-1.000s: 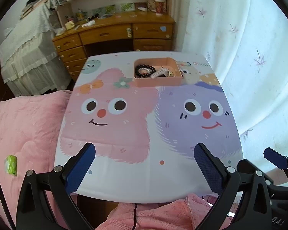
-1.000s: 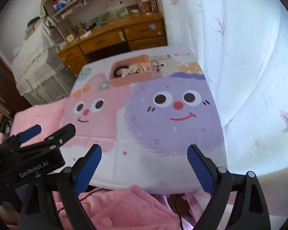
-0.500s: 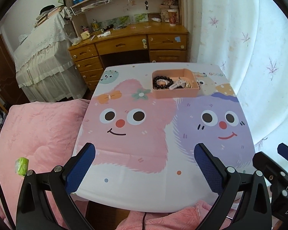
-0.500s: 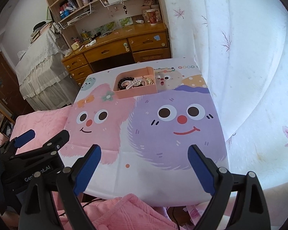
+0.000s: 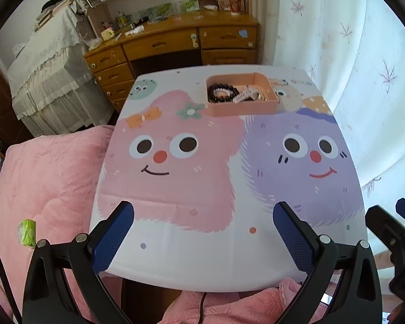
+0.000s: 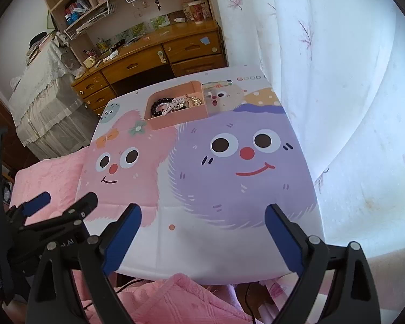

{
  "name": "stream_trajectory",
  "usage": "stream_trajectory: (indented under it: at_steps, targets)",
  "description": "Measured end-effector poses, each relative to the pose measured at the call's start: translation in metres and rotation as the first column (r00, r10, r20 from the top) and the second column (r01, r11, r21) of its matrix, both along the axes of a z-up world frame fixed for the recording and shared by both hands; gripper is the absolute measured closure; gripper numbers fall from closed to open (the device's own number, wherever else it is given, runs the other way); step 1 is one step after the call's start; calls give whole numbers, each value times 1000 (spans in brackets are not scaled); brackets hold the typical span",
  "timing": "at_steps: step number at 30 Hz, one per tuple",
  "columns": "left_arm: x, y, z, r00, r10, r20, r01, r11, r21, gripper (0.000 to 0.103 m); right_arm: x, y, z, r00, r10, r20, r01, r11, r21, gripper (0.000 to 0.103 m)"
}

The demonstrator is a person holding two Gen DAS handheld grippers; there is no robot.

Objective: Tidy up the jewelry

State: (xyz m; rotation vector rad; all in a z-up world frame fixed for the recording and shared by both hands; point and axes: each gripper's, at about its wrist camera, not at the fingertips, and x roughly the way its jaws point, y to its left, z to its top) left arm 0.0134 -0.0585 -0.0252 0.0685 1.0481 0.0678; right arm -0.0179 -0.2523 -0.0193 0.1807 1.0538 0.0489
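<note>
2 tongs, left (image 5: 202, 232) and right (image 6: 202, 232), both spread wide (nothing held), well short of the jewelry tray (image 5: 243, 107).

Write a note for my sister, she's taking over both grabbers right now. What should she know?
Left hand-held gripper: open, holding nothing, above the near edge of the table.
Right hand-held gripper: open, holding nothing, beside the left one.
Jewelry: a black bead bracelet, a white piece and some shiny bits sit piled in the pink tray at the table's far side.
Done: all the jewelry in view is in the tray; none lies loose on the table.
Left: maybe nothing. If any sorting remains, reach for the tray.
</note>
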Motion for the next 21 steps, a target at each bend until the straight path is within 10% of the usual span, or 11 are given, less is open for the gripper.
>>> stream_trajectory:
  at_steps: [21]
  targets:
    - [3, 10, -2, 1000, -13, -8, 12, 999, -31, 1, 11, 23, -3, 999, 54, 6, -54, 998, -15, 0]
